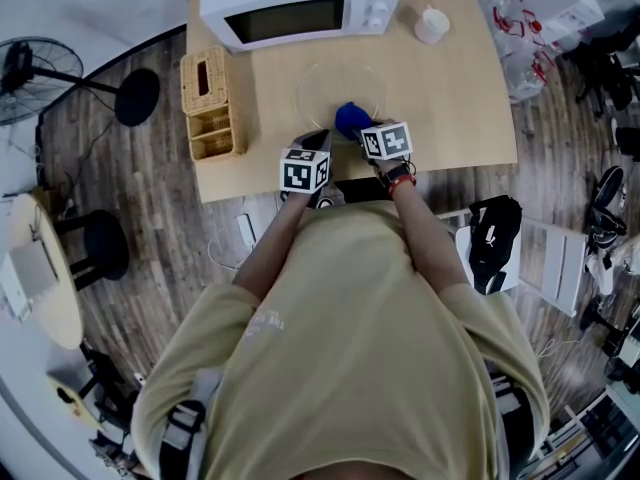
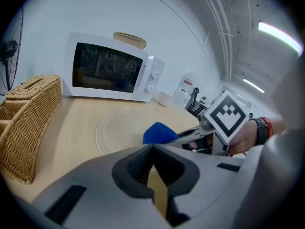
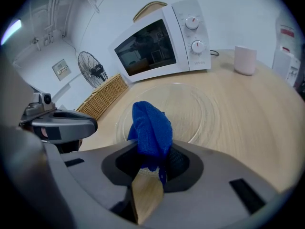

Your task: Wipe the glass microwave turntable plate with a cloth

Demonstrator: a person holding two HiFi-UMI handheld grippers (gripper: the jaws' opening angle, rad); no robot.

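Head view: the glass turntable plate (image 1: 340,90) lies flat on the worktop (image 1: 455,98), out in front of the microwave (image 1: 300,8), probably taken out so that its whole face can be reached. The right tool (image 1: 353,128) holds a blue cloth (image 1: 349,118) over the plate's near rim. The left tool (image 1: 322,144) sits just beside it at the worktop's near edge. A wicker basket (image 1: 212,103) and a white cup (image 1: 432,25) stand well clear of the plate on either side.

Left gripper view: the left tool's jaws are pressed together with nothing between them. It points across the plate toward the microwave, and I judge it is waiting to steady the glass, not to wipe. The right tool and its cloth show to the right, low over the plate's edge.

Right gripper view: the right tool's jaws pinch the cloth at its lower end, so a bunched fold stands out past the tips as a soft pad for rubbing. The plate lies just beyond that fold. Whether cloth and glass touch I cannot tell, so the wiping looks barely begun
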